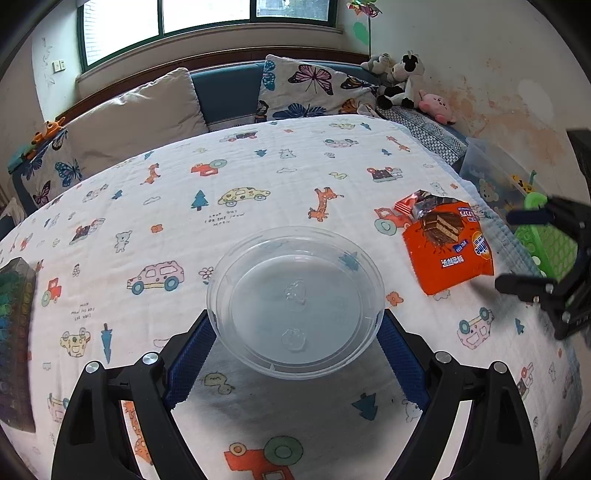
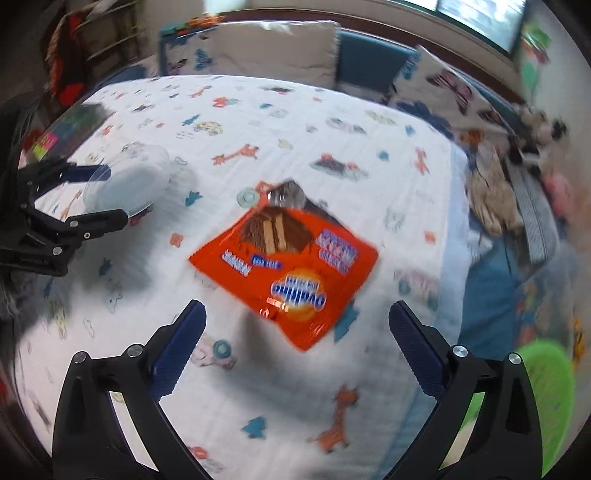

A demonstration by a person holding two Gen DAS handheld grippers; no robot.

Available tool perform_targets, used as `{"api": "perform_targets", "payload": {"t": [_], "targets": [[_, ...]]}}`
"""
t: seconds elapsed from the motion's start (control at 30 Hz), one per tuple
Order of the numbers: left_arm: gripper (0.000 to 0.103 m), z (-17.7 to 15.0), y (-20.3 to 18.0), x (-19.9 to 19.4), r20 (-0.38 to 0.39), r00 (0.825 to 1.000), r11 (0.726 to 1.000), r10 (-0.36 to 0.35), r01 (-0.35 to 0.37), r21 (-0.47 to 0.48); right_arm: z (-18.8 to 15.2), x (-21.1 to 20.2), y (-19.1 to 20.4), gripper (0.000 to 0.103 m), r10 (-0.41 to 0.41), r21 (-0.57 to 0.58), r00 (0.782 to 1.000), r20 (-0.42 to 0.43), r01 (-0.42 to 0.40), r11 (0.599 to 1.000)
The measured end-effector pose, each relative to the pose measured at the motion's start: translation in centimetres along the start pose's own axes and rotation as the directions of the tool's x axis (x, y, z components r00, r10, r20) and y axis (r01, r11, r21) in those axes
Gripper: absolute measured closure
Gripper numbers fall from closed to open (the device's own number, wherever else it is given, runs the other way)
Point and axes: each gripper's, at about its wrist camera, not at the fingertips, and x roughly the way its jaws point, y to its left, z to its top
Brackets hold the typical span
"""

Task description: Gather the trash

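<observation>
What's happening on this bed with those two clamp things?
A person is tidying trash with a handheld gripper in each hand. The left gripper is closed on a clear plastic bowl, which looks empty. The right gripper hangs open above an opened orange snack wrapper lying on the cartoon-print blanket, not touching it.

Left wrist cam: sits behind the left gripper [image 1: 295, 321], looks fwd and steeply down along its fingers, facing the window [image 1: 207, 22] and cushions; close above the printed cloth [image 1: 258, 166], clear bowl [image 1: 295, 302] filling centre. Right wrist cam: same mount behind the right gripper [image 2: 297, 317], also angled down, near the cloth, image blurred. Shared area: both show the orange wrapper [image 1: 447, 243], the bowl and the cloth. Each cam also catches the other gripper, at right edge in left view, at left edge in right view.
</observation>
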Motion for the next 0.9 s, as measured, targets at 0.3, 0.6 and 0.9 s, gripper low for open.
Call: {"api": "perform_targets", "payload": {"t": [0.3, 0.6, 0.9], "targets": [[0.019, -0.3, 0.8, -0.5, 0.001, 1.0, 1.0, 0.015, -0.015, -0.019, 3.6, 2.4, -1.3, 0.005, 0.098, -0.094, 0.995, -0.018, -0.099, 0.991], [0.019, -0.8, 1.3, -0.6, -0.009, 1.0, 0.999, 0.017, -0.017, -0.034, 4.2, 6.2, -1.4, 0.005, 0.235, -0.054, 0.964, -0.125, -0.243, 0.968], [0.019, -0.9, 1.3, -0.5, -0.013, 1.0, 0.999, 0.014, -0.015, -0.045, 0.0, 4.9, 0.3, 0.005, 0.178, -0.111, 0.974, -0.139, -0.194, 0.975]]}}
